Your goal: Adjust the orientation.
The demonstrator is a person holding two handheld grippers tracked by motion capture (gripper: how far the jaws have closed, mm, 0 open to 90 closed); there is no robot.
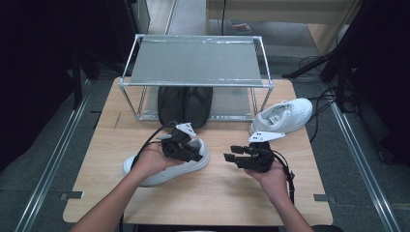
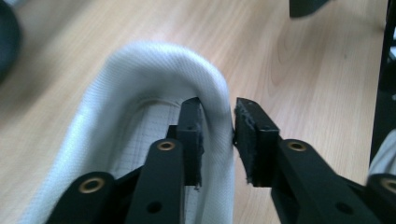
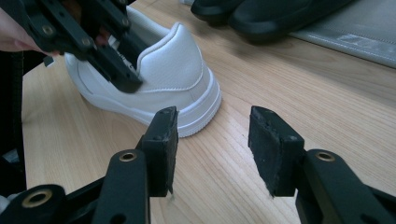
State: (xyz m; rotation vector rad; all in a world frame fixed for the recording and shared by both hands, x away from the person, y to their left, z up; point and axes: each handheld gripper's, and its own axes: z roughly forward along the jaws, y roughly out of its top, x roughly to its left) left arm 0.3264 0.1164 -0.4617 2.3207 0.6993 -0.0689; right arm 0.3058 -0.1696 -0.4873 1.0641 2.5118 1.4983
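White sneaker (image 1: 167,166) lying on the wooden counter (image 1: 217,193) in front of the metal rack (image 1: 196,63), its heel collar between the parted jaws of the left tool (image 2: 217,135), whose pads stand off it, while the right tool (image 3: 212,149), jaws apart and empty, hovers just beside the heel.

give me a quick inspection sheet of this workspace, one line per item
surface: wooden table, bare at the front
job's things: white shoe on its sole near the left gripper; second white shoe by the rack
clutter: pair of black shoes under the metal rack
grippers: left gripper straddles the shoe's collar, a gap showing at one pad; right gripper open over bare wood
cables: black cable trails from the left gripper
surroundings: dark floor, loose cables at right
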